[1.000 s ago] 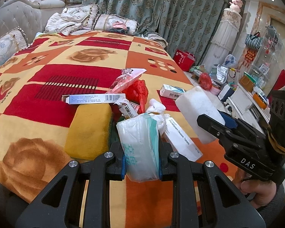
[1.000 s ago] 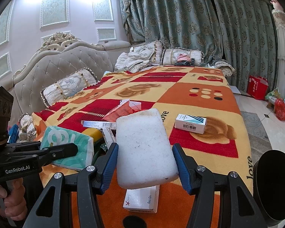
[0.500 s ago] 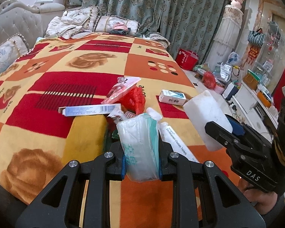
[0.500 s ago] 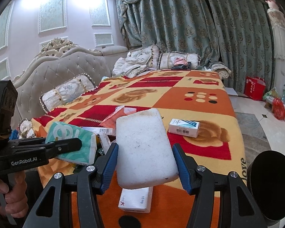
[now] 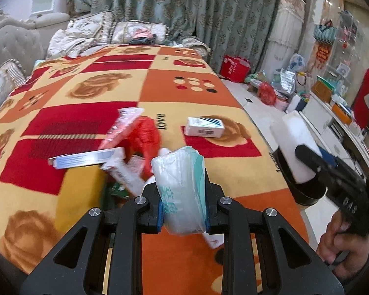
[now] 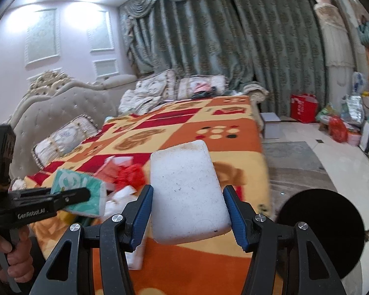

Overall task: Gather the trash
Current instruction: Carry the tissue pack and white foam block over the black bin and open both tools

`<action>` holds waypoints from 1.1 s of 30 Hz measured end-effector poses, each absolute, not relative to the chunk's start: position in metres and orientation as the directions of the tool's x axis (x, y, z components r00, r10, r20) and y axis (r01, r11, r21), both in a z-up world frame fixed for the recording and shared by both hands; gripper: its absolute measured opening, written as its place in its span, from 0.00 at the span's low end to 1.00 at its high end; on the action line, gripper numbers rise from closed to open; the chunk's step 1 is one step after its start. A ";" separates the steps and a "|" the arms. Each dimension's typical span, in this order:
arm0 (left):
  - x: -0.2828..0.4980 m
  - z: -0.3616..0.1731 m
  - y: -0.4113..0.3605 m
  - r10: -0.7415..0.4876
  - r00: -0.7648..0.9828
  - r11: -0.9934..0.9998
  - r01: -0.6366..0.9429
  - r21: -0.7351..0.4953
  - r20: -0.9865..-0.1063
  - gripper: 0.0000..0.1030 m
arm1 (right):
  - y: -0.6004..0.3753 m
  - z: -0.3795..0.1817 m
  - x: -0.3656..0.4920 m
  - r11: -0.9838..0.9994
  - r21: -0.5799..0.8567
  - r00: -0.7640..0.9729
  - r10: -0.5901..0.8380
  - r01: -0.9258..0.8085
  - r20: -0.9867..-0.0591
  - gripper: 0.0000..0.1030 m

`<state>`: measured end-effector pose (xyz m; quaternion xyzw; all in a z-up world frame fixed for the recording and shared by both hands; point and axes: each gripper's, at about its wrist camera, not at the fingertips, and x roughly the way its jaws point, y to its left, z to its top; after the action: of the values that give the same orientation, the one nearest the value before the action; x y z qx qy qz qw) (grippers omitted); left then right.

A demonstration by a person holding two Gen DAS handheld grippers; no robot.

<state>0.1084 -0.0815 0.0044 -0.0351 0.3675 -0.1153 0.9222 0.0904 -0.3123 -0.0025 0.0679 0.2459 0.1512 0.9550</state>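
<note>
Mid-carry: left claw (image 5: 183,211) clamped on crinkly white-green plastic tissue pack (image 5: 182,186), right claw (image 6: 187,217) gripping white foam block (image 6: 188,194) — next, drop both into round black bin (image 6: 319,233).

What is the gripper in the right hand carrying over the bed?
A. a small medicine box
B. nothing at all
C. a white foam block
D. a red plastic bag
C: the right gripper has its blue pads on both sides of a white foam block, lifted above the bedspread.
</note>
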 end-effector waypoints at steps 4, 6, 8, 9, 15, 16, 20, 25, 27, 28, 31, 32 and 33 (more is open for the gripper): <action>0.115 0.006 -0.110 -0.348 0.673 0.934 0.309 -0.179 -0.652 0.20 | -0.349 -0.002 0.098 0.963 0.206 0.851 0.252 -0.174 -0.460 0.54; 0.117 0.007 -0.127 -0.409 0.651 0.905 0.377 -0.196 -0.639 0.20 | -0.372 -0.007 0.102 0.969 0.221 0.854 0.206 -0.110 -0.478 0.54; 0.120 0.008 -0.152 -0.458 0.626 0.874 0.446 -0.192 -0.631 0.21 | -0.388 -0.012 0.107 0.974 0.218 0.847 0.164 -0.058 -0.506 0.54; 0.122 0.008 -0.162 -0.475 0.614 0.862 0.469 -0.193 -0.630 0.21 | -0.398 -0.017 0.111 0.976 0.215 0.838 0.134 -0.021 -0.528 0.54; 0.154 -0.005 -0.236 -0.546 0.510 0.797 0.562 -0.223 -0.665 0.21 | -0.450 -0.038 0.124 0.958 0.246 0.789 0.036 0.148 -0.614 0.55; 0.156 -0.007 -0.245 -0.545 0.508 0.794 0.567 -0.217 -0.667 0.21 | -0.460 -0.041 0.127 0.952 0.249 0.776 0.021 0.177 -0.631 0.55; 0.172 -0.016 -0.287 -0.562 0.470 0.766 0.607 -0.212 -0.681 0.21 | -0.493 -0.050 0.127 0.920 0.281 0.743 -0.015 0.272 -0.669 0.55; 0.185 -0.032 -0.329 -0.576 0.425 0.734 0.645 -0.213 -0.699 0.22 | -0.515 -0.056 0.125 0.892 0.319 0.724 -0.014 0.321 -0.689 0.55; 0.186 -0.038 -0.338 -0.584 0.406 0.723 0.654 -0.223 -0.703 0.27 | -0.517 -0.056 0.128 0.884 0.327 0.724 -0.018 0.334 -0.690 0.56; 0.185 -0.041 -0.338 -0.581 0.403 0.724 0.653 -0.223 -0.707 0.33 | -0.519 -0.057 0.127 0.878 0.330 0.719 -0.022 0.346 -0.695 0.57; 0.183 -0.044 -0.333 -0.563 0.435 0.746 0.633 -0.206 -0.703 0.66 | -0.522 -0.059 0.126 0.860 0.354 0.720 -0.022 0.367 -0.694 0.58; 0.181 -0.042 -0.330 -0.562 0.446 0.751 0.628 -0.204 -0.697 0.66 | -0.523 -0.059 0.126 0.855 0.363 0.721 -0.018 0.371 -0.693 0.59; 0.182 -0.042 -0.326 -0.561 0.446 0.754 0.622 -0.209 -0.698 0.66 | -0.522 -0.058 0.126 0.854 0.366 0.722 -0.017 0.370 -0.692 0.59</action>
<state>0.1816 -0.3265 -0.0416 0.0391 0.3947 -0.3482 0.8494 0.1258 -0.5225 -0.0582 0.2478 0.3567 -0.1082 0.8942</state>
